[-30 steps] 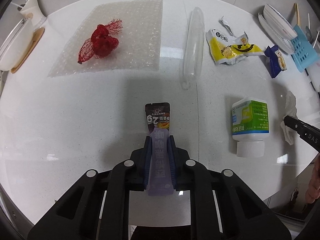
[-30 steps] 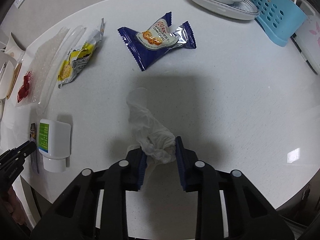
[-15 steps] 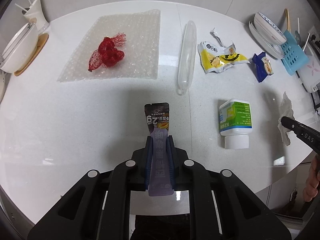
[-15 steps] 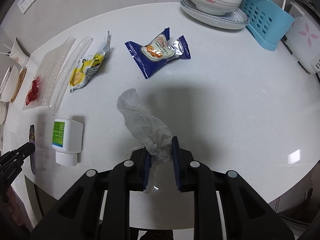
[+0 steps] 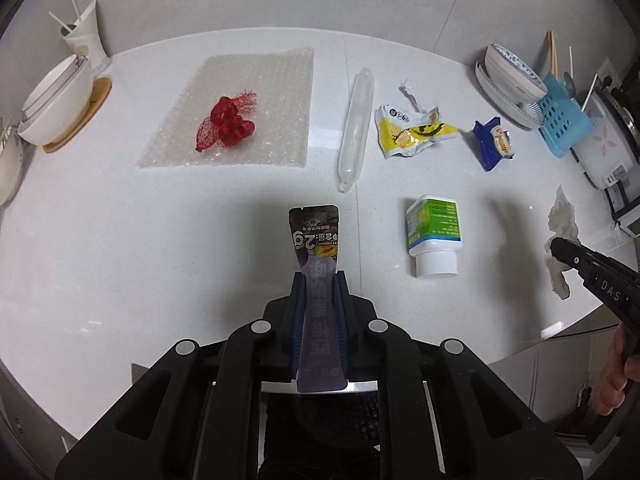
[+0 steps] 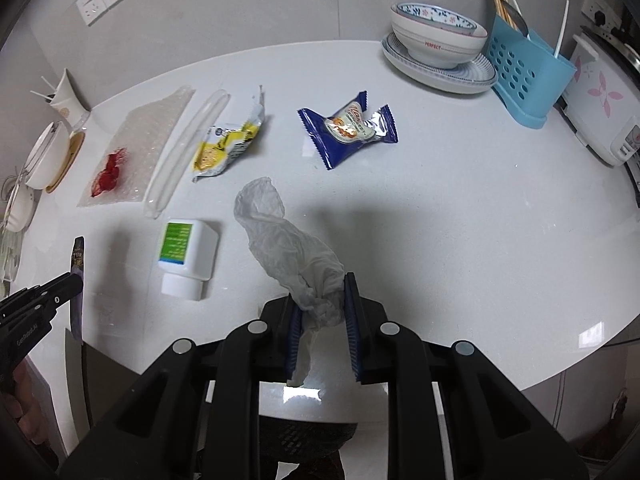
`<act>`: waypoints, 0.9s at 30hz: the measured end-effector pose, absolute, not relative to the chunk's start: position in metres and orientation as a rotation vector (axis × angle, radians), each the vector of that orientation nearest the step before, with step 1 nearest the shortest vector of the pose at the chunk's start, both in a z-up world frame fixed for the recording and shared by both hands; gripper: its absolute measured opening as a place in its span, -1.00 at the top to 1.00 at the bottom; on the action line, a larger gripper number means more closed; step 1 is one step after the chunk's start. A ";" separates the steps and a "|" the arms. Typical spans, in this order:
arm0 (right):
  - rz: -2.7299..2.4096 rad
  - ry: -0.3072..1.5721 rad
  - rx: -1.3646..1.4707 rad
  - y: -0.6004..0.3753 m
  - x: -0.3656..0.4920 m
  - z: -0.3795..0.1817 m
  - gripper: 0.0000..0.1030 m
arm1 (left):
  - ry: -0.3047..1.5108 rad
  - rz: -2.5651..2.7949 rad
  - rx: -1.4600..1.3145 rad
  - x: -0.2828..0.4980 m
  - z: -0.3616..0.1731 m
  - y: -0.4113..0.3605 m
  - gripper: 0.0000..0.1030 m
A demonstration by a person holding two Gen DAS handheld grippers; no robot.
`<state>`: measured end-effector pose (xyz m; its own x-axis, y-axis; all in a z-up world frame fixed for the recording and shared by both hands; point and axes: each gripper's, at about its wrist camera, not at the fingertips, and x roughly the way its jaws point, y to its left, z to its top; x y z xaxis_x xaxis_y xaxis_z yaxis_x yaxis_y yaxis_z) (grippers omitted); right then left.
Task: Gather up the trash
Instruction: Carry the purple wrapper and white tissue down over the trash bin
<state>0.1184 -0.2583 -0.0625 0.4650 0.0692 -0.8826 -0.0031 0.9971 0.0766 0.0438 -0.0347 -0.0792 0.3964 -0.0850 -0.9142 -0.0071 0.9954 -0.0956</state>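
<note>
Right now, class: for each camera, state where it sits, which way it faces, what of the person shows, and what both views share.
Left wrist: on the left gripper, looking steeply down at the table; it grips a dark sachet; fingers show at the right edge.
Right wrist: on the right gripper, looking down; it grips a crumpled tissue.
Shared: white bottle, yellow wrapper, blue wrapper.

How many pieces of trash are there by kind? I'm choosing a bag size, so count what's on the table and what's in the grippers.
Snack wrappers: 3 – purple sachet, yellow wrapper, blue wrapper
Clear plastic packaging: 2 – bubble wrap, air tube
Red mesh net: 1
Crumpled tissue: 1
White bottle: 1
Total: 8
</note>
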 end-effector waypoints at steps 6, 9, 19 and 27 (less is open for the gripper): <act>0.076 1.041 0.040 -0.250 0.093 -0.047 0.64 | 1.130 -0.045 -0.101 0.024 -0.064 -0.037 0.74; 0.088 1.024 0.043 -0.250 0.080 -0.040 0.64 | 1.118 -0.046 -0.105 0.013 -0.058 -0.039 0.74; 0.140 0.988 0.026 -0.245 0.039 -0.029 0.64 | 1.091 -0.044 -0.113 -0.027 -0.049 -0.047 0.74; 0.200 0.977 -0.004 -0.236 0.008 -0.035 0.64 | 1.079 -0.046 -0.103 -0.057 -0.052 -0.058 0.74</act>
